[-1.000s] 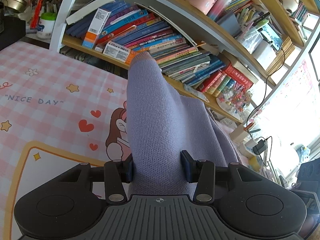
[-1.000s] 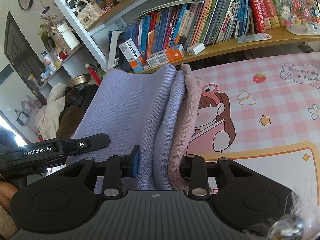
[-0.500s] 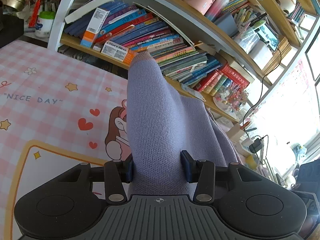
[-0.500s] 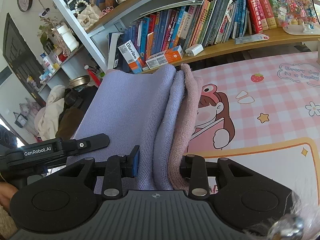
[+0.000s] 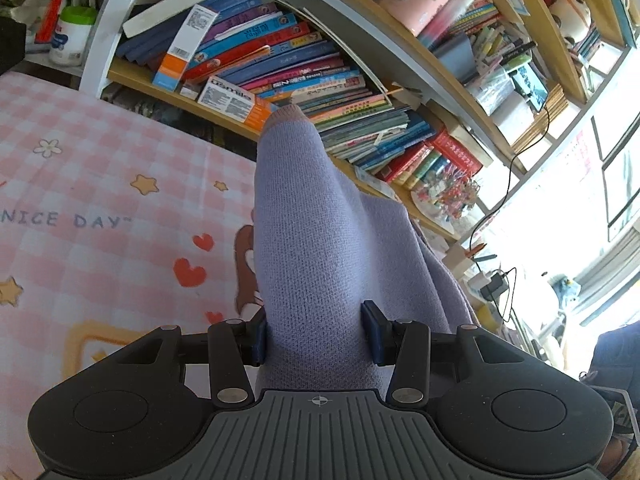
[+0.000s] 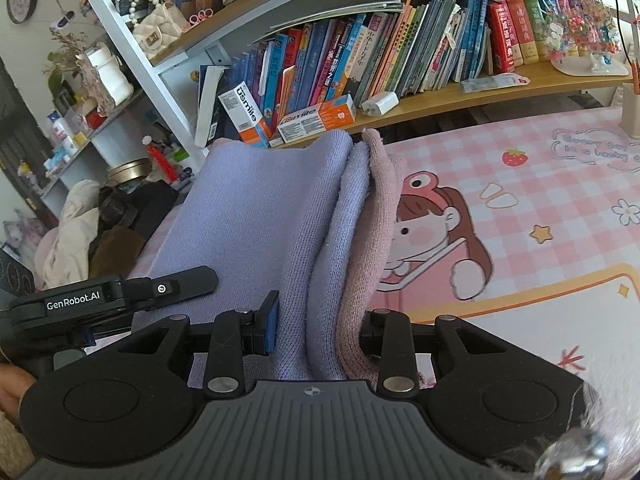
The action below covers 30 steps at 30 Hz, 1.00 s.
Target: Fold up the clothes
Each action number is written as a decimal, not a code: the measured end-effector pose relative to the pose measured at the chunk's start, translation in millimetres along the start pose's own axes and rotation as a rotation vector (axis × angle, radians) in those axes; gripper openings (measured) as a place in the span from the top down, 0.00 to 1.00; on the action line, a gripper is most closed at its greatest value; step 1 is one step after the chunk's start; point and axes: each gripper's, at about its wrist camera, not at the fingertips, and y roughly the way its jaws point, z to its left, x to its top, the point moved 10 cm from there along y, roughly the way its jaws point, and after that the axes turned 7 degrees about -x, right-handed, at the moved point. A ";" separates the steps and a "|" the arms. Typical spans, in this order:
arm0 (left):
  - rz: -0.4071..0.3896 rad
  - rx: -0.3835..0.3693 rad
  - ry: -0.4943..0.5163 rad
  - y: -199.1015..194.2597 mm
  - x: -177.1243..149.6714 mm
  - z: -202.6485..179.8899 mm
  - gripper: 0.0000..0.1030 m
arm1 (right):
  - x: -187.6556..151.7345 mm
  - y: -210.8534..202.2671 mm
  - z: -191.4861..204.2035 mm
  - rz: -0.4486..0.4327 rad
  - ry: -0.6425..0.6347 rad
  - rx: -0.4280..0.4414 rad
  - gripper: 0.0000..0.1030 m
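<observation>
your left tongs (image 5: 318, 338) pinch a thick bunch of the purple sweater (image 5: 312, 240). the blue pads press on both sides of the knit. your right tongs (image 6: 316, 330) pinch the other end of the same sweater (image 6: 260, 220). here you can see the layers side by side: two purple folds and one pink fold, all squeezed together between the pads.

the sweater hangs between your two hands, lifted off the bench (image 6: 540, 200). it looks stretched from one set of tongs to the other, and in the right view you can see your other tool (image 6: 112, 300) at the far side of the cloth. a pink edge (image 5: 286, 114) shows at the top end of the piece in the left view. you cannot see how far above the bench the cloth is.

under the sweater lies the pink checked mat (image 5: 100, 184) with the cartoon girl (image 6: 432, 232) and the stars. past the bench is the bookshelf (image 6: 420, 100), full of books.

how far along is it? i think the sweater is already folded a few times, because so many layers sit in the right tongs. it is not yet laid down flat. what is left, i think, is to set it on the mat, tidy it, and let go. i see no other clothes to fold on the bench.
</observation>
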 end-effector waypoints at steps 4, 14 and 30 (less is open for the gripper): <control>0.011 -0.023 -0.006 -10.3 11.7 22.6 0.57 | -1.1 13.0 25.2 -0.001 0.003 -0.023 0.71; 0.049 -0.063 -0.027 -29.0 28.5 82.6 0.57 | -9.3 52.5 80.5 0.011 0.008 -0.069 0.70; 0.039 -0.038 -0.020 34.3 114.2 186.8 0.57 | 50.6 184.2 104.5 0.006 -0.105 -0.074 0.71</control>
